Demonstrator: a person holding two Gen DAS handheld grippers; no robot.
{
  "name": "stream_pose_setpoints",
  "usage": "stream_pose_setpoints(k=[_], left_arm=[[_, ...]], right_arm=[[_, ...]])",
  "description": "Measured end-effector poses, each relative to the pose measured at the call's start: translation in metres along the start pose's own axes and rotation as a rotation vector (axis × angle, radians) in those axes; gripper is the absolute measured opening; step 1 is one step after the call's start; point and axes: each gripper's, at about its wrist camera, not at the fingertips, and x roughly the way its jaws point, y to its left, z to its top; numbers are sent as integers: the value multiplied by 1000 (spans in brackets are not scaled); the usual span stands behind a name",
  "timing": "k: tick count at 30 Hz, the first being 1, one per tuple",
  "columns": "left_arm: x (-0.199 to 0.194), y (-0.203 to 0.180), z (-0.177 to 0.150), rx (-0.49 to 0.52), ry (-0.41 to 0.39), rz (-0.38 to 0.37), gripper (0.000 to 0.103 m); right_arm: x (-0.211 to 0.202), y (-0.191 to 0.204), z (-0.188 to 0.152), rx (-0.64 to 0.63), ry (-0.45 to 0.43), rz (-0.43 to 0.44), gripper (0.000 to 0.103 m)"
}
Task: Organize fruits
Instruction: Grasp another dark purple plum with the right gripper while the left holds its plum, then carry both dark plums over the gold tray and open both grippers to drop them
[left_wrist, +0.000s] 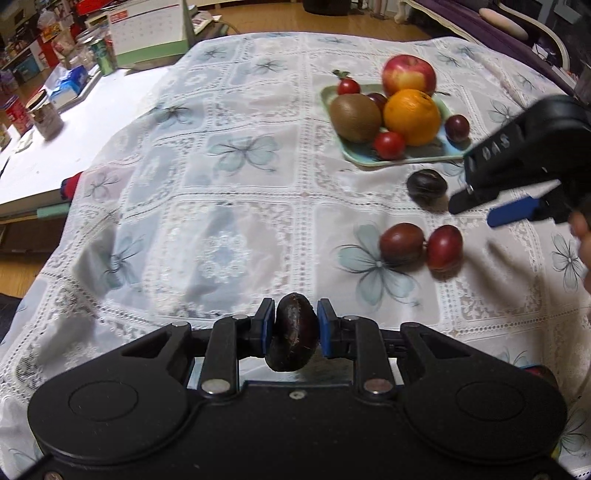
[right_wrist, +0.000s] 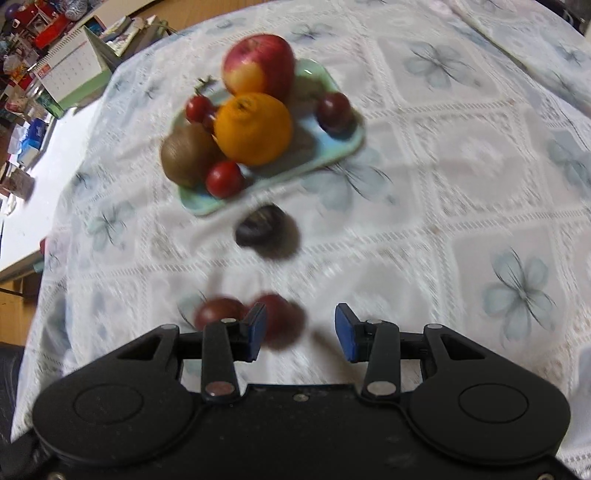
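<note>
My left gripper (left_wrist: 291, 326) is shut on a dark chestnut (left_wrist: 293, 331), held above the lace tablecloth. A pale green tray (left_wrist: 354, 155) at the far right holds an apple (left_wrist: 408, 74), an orange (left_wrist: 413, 116), a kiwi (left_wrist: 354, 117) and small red fruits. Another dark chestnut (left_wrist: 426, 186) and two red plums (left_wrist: 402, 243) lie loose on the cloth in front of the tray. My right gripper (right_wrist: 300, 334) is open and empty, just above the plums (right_wrist: 280, 319), with the loose chestnut (right_wrist: 266, 229) and the tray (right_wrist: 207, 205) beyond. It also shows in the left wrist view (left_wrist: 476, 208).
A white table (left_wrist: 66, 147) to the left carries a calendar (left_wrist: 147, 29), jars and boxes. The tablecloth (left_wrist: 221, 206) drops off at its left edge. A purple sofa (left_wrist: 498, 33) stands at the far right.
</note>
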Motion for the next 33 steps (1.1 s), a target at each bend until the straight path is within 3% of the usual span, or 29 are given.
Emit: stream_pose_setpoints(k=[10,18,20,25,33], left_arm=[[-16,22,-9,-18,-33,-1,32],[-16,23,-16,-16,-21,-18,32],[-18,24,-18,-16,-20,-24,32],[-30,25,-24,-16,-27,-41,32],[-62,25,-49,6,-57,-69,32]], right_arm=[[29,27,27,-31,-38,-27,46],[63,38,37,-40,-46,-104,48],[65,38,35,-25,-63,-117,44],[52,36,24,-38,-93,-113,43],[-26,13,-20,-48,-173,-6,43]])
